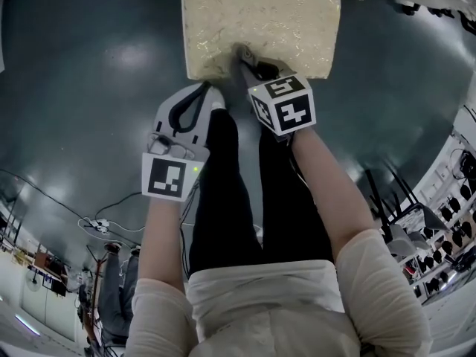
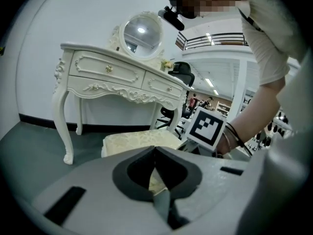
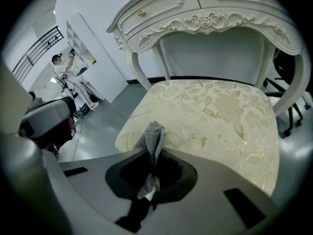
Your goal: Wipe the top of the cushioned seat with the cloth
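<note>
Cloth [image 3: 153, 137], grey and bunched, is pinched in the closed jaws of the right gripper [image 3: 154, 153]. Its free end pokes out over the near edge of the seat [image 3: 220, 114], left of middle; whether it touches the fabric I cannot tell. The seat stands before a white table [image 3: 205, 13]. The left gripper [image 2: 155, 153] hangs just off the seat's near edge, jaws together on nothing (it seems to have no part here). Wiping looks barely begun: next, the cloth wants pressing down flat and sweeping across toward the far side
</note>
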